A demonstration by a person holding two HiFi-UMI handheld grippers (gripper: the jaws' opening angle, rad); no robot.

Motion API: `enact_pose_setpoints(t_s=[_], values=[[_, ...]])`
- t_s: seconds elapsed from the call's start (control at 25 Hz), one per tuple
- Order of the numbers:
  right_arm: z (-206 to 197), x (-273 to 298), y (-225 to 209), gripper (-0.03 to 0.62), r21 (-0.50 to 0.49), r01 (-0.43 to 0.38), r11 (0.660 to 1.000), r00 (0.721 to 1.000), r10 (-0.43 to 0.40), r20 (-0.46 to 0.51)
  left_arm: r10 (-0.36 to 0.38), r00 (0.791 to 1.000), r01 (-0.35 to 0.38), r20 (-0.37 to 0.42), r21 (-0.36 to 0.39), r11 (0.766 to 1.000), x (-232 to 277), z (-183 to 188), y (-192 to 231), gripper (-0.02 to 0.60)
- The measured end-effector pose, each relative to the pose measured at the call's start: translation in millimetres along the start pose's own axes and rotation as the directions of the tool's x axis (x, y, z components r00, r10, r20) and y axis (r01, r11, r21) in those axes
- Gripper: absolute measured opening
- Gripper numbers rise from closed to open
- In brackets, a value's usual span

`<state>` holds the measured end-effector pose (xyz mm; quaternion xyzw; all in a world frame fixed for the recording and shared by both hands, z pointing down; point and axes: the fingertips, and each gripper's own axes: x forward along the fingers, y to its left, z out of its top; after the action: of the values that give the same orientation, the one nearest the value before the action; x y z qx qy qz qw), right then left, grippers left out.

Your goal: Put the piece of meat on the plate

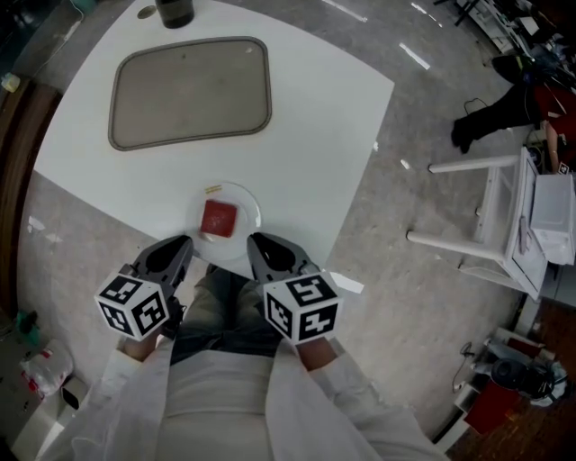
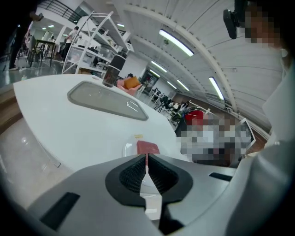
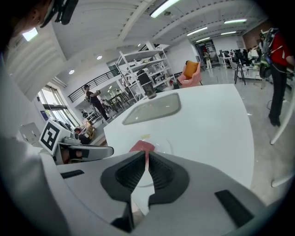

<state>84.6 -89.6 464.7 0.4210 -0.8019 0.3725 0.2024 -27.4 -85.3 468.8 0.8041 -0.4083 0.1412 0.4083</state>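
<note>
Meat (image 1: 219,219) on plate (image 1: 249,203). Plate at near edge of tabletop (image 1: 310,135). Tray (image 1: 190,91) behind plate, toward far side. Bottle (image 1: 175,11) beyond tray, at far edge. Left hand-held gripper (image 1: 184,241) just near-left of plate, right hand-held gripper (image 1: 255,240) just near-right. Rack (image 1: 504,221) on floor, well right of tabletop.
</note>
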Motion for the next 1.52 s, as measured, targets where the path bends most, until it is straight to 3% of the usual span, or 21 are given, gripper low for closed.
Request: enact_pose_setpoints(t_s=[0.36,0.56,0.76,0.88,1.04,1.52], values=[[-19.2,14.2,-13.0,0.018,0.020,-0.006,1.000,0.996,0.007,-0.086,0.048,0.998,-0.051,-0.050,-0.072,0.996,11.0,-17.7,19.7,0.020],[-20.8,14.4,-25.4,0.018,0.036,0.043,0.998,0.996,-0.040,-0.073,0.062,0.997,-0.067,-0.049,-0.111,0.992,14.0,-20.1,25.0,0.023],[-22.6,15.8,-30.4,0.022,0.048,0.059,0.997,0.995,-0.055,-0.079,0.032,0.998,-0.040,-0.049,-0.175,0.984,15.9,-22.0,24.7,0.038],[-25.8,19.2,-35.1,0.094,0.053,0.081,0.995,0.992,-0.075,-0.102,0.027,0.998,-0.038,-0.059,-0.207,0.978,17.3,-24.1,25.7,0.058],[-28.7,22.1,-39.8,0.097,0.057,0.095,0.994,0.988,-0.088,-0.127,0.027,0.995,-0.047,-0.098,-0.209,0.977,20.6,-29.5,26.9,0.087],[-36.5,31.4,-38.9,0.097,0.054,0.080,0.995,0.983,-0.070,-0.169,0.013,0.992,-0.039,-0.124,-0.205,0.978,24.9,-29.0,25.9,0.089]])
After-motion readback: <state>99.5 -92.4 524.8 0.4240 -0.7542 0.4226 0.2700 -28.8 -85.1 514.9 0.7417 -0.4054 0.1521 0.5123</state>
